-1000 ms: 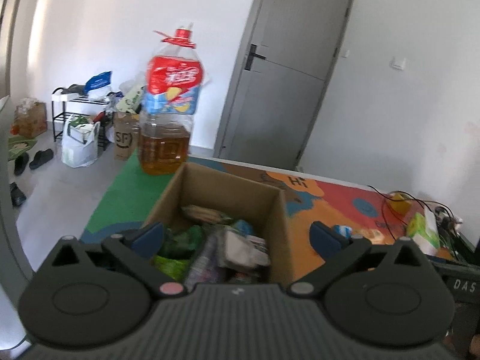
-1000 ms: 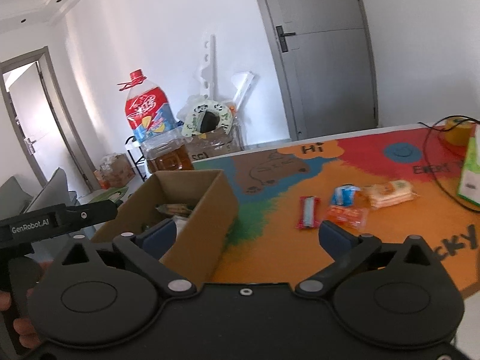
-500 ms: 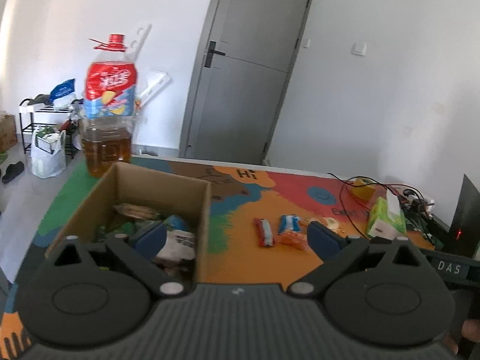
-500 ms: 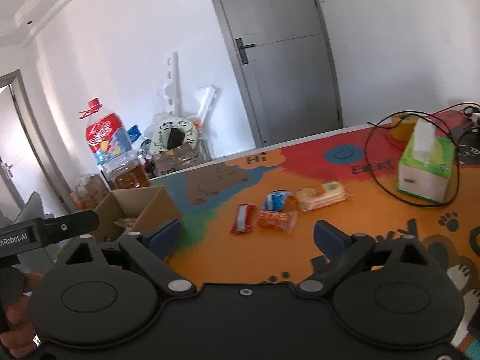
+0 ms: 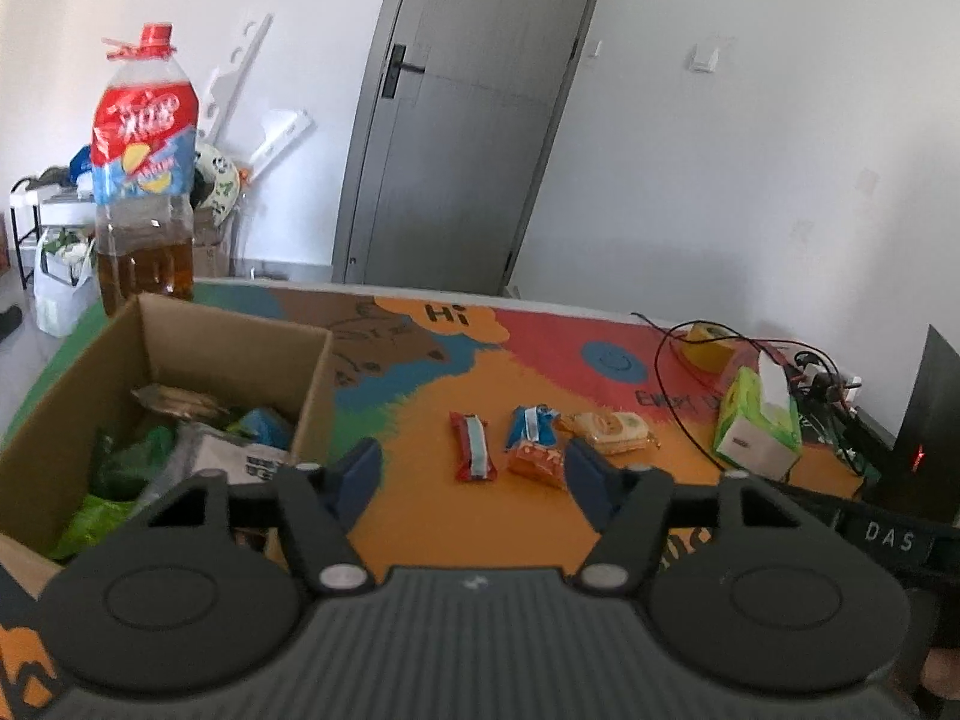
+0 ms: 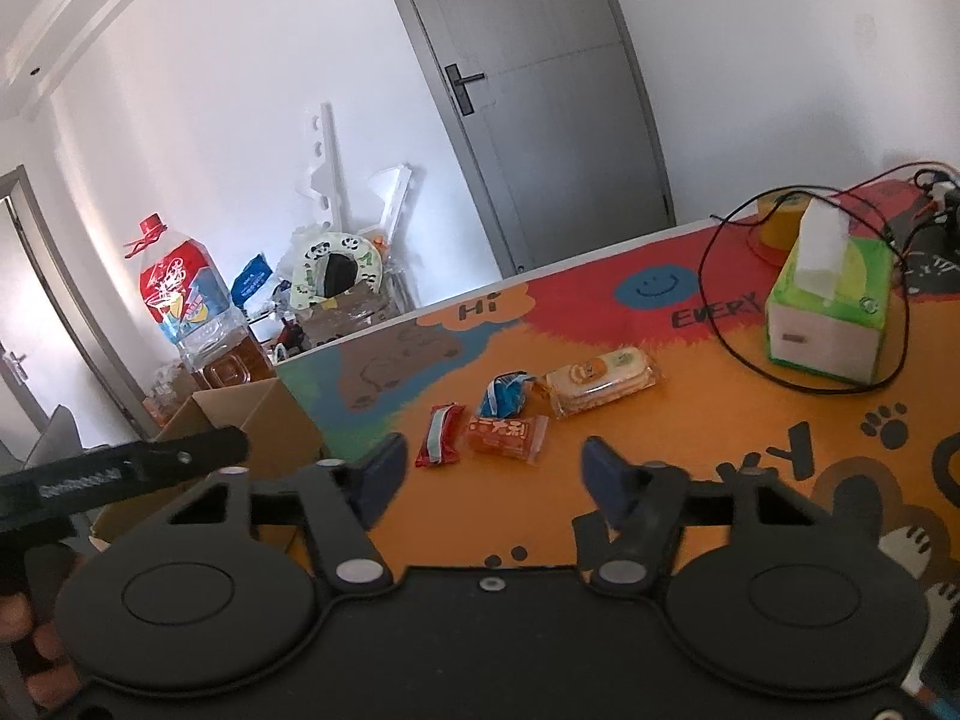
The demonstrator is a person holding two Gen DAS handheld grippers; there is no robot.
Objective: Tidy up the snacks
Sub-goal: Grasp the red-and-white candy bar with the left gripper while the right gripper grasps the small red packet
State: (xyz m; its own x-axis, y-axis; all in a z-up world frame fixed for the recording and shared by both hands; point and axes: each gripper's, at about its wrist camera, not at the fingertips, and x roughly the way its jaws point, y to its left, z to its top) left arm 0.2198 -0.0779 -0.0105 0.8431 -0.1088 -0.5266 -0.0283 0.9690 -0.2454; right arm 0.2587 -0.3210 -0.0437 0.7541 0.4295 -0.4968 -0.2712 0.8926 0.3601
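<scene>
A cardboard box [image 5: 234, 354] with several snack packs inside stands at the table's left; it also shows in the right wrist view [image 6: 264, 420]. Several loose snacks lie on the orange mat: a red bar [image 5: 474, 447] [image 6: 438, 435], a blue pack [image 5: 531, 423] [image 6: 504, 393], an orange pack [image 5: 537, 462] [image 6: 504, 435] and a long biscuit pack [image 5: 612, 432] [image 6: 600, 381]. My left gripper [image 5: 471, 480] is open and empty, just short of the snacks. My right gripper [image 6: 489, 471] is open and empty, just short of the orange pack.
A large oil bottle [image 5: 144, 204] stands behind the box. A green tissue box [image 6: 831, 312] [image 5: 759, 429], a black cable loop [image 6: 720, 324] and a yellow tape roll [image 5: 708, 348] sit at the right. The left gripper's body [image 6: 120, 471] crosses the right view's left side.
Both grippers have swung right, away from the box and toward the loose snacks, which now lie in front of the fingers. Both stay open and empty.
</scene>
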